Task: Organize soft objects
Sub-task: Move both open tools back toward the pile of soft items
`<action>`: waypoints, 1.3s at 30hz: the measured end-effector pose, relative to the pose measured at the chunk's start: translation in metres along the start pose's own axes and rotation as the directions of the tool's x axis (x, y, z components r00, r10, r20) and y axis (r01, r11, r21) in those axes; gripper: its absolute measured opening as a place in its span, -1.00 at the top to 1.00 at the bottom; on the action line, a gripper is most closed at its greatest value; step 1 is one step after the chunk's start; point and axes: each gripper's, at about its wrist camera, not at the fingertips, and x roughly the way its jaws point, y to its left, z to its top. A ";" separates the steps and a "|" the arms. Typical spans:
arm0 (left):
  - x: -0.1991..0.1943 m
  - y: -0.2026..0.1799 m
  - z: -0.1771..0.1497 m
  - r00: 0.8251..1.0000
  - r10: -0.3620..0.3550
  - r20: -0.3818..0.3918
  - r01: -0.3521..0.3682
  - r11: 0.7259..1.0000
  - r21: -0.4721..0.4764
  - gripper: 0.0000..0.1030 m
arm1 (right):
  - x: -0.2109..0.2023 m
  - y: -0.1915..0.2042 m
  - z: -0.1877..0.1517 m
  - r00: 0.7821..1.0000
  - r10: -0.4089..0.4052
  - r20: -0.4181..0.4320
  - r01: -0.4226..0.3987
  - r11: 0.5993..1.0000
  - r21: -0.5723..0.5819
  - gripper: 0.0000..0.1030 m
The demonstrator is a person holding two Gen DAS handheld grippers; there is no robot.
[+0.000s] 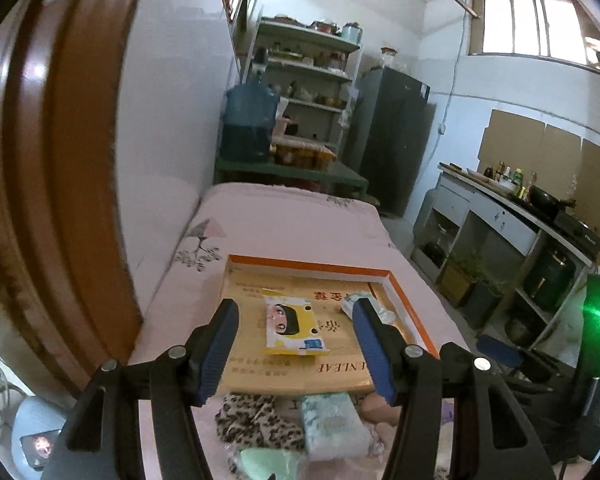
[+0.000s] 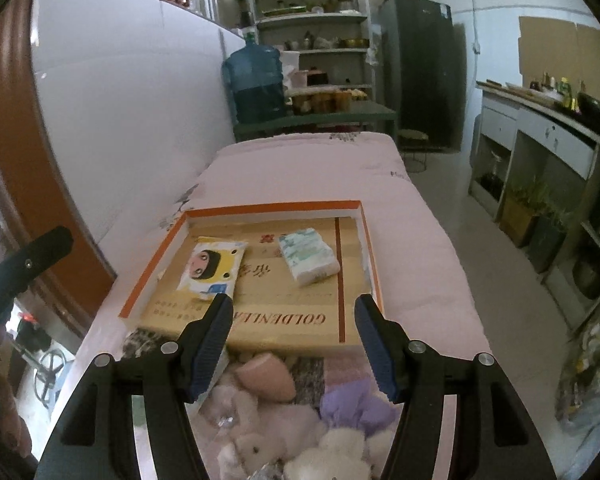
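Jaws on both the left gripper (image 1: 296,346) and the right gripper (image 2: 294,344) gape wide and empty above the bed (image 2: 300,168), so with 2 tissue packs (image 2: 309,254) lying in the orange-rimmed tray (image 2: 268,207), the next pick likely means dropping to the plush toys (image 2: 300,440) heaped just before it.

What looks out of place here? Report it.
Nothing looks damaged. The cartoon tissue pack and white tissue pack lie askew in the orange-rimmed box; plush toys are heaped outside it.
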 end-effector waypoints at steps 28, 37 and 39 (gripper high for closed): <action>-0.107 -0.015 -0.065 0.995 0.088 0.044 -0.091 0.993 0.081 -0.14 | -0.110 0.031 -0.072 0.997 0.023 0.076 -0.021 0.999 -0.028 -0.27; -0.120 -0.011 -0.080 0.996 0.082 0.030 -0.084 0.994 0.069 -0.14 | -0.120 0.027 -0.095 0.998 0.005 0.065 -0.003 0.999 -0.038 -0.27; -0.121 -0.010 -0.085 0.997 0.076 0.028 -0.077 0.995 0.064 -0.14 | -0.121 0.025 -0.102 0.998 0.000 0.056 0.002 0.999 -0.046 -0.27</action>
